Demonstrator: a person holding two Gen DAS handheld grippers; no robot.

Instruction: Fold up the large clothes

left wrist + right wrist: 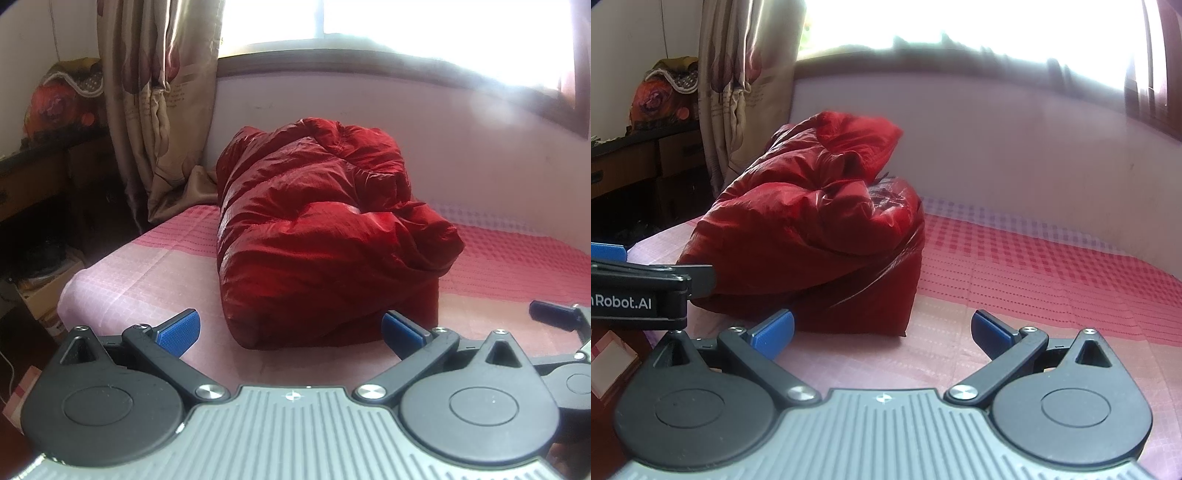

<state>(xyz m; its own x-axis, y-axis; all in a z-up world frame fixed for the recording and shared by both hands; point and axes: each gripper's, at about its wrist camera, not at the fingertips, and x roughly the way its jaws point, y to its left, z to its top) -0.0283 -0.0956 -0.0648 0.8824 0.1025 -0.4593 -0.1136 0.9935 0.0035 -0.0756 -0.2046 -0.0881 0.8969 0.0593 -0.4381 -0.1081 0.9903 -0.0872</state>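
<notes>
A puffy red jacket (pixel 317 229) lies folded into a thick bundle on the pink checked bed cover (pixel 147 266). In the left wrist view it sits straight ahead of my left gripper (pixel 291 330), whose blue pads stand wide apart with nothing between them, just short of the bundle's near edge. In the right wrist view the same red jacket (pixel 812 236) is ahead and to the left. My right gripper (pixel 882 330) is open and empty, its left pad close to the bundle's near corner. The left gripper's black body (pixel 639 291) shows at that view's left edge.
The pink checked bed cover (pixel 1052 280) stretches to the right of the bundle. A white wall (pixel 443 147) under a bright window runs behind the bed. A beige curtain (pixel 155 92) hangs at the back left, beside a dark wooden dresser (pixel 44 166). The bed's left edge drops to a cluttered floor.
</notes>
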